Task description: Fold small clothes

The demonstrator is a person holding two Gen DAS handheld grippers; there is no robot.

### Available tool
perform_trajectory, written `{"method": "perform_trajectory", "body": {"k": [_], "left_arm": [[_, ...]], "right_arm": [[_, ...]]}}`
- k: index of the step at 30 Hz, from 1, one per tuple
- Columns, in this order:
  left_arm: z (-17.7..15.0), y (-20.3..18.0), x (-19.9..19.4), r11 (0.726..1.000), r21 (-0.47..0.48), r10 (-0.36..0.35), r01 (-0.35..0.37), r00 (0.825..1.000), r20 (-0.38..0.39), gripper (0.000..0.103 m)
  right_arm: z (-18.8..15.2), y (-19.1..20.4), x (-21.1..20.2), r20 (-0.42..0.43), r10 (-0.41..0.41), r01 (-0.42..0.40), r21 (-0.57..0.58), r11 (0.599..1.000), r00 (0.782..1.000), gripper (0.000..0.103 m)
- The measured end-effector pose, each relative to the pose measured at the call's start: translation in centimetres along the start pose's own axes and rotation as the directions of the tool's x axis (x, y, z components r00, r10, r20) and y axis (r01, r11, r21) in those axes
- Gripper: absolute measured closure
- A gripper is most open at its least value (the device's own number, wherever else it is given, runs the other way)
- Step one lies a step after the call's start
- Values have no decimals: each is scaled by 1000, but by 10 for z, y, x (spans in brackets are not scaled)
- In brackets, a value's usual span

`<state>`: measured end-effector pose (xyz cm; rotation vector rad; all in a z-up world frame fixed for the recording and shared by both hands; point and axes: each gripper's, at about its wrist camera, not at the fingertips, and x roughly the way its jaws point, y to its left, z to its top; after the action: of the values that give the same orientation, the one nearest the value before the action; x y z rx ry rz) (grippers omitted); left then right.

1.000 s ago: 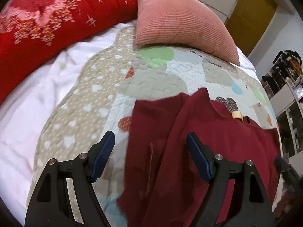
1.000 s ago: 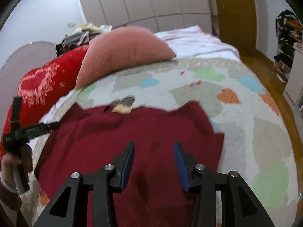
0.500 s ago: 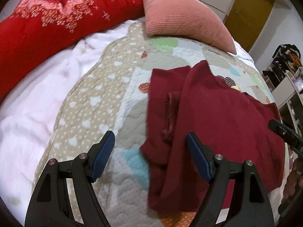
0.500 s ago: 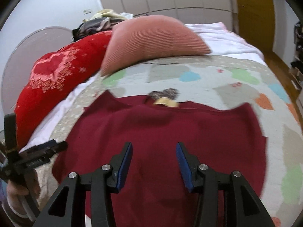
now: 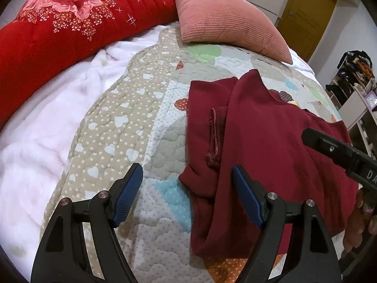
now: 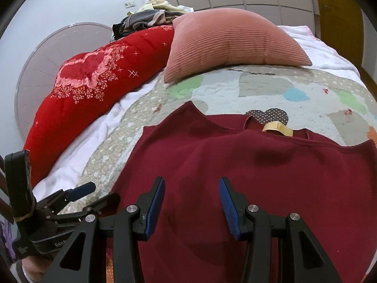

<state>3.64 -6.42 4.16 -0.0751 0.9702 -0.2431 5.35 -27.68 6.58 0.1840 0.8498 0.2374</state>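
Both grippers hang empty, jaws apart: the left gripper (image 5: 187, 194) wide over the dark red top's (image 5: 271, 153) folded sleeve edge, the right gripper (image 6: 191, 204) narrower above its middle. The top lies flat on the quilt (image 5: 132, 127) below the pink cushion (image 5: 226, 21); I'd pinch that sleeve edge cleanly, catching only one layer.

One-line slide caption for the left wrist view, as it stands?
Open left tool poised over a dark red garment with one sleeve folded in, on a patchwork quilt.
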Motion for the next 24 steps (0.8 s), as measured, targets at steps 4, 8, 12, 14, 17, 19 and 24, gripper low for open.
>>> {"method": "perform_trajectory", "body": {"k": [4, 8, 12, 14, 17, 19, 24], "left_arm": [[-3, 2, 3, 999, -27, -17, 17, 1000, 0, 24], [-6, 4, 6, 999, -42, -35, 35, 999, -9, 24], [-6, 6, 7, 997, -51, -53, 52, 998, -14, 24], [-6, 7, 8, 997, -51, -62, 61, 998, -17, 24], [-5, 8, 10, 996, -51, -74, 73, 997, -17, 24], [-5, 10, 12, 995, -57, -86, 85, 996, -19, 24], [-3, 14, 15, 992, -66, -113, 112, 993, -22, 24]], "right_arm": [[8, 5, 3, 11, 32, -32, 27, 999, 999, 55], [22, 18, 13, 8, 49, -49, 24, 999, 999, 55], [40, 28, 34, -8, 64, -63, 45, 997, 998, 55], [49, 31, 50, -36, 70, -67, 64, 996, 997, 55], [60, 34, 76, -76, 46, -40, 78, 996, 996, 55], [63, 31, 90, -99, 43, -35, 89, 995, 994, 55], [68, 24, 109, -84, 15, -8, 85, 996, 996, 86]]}}
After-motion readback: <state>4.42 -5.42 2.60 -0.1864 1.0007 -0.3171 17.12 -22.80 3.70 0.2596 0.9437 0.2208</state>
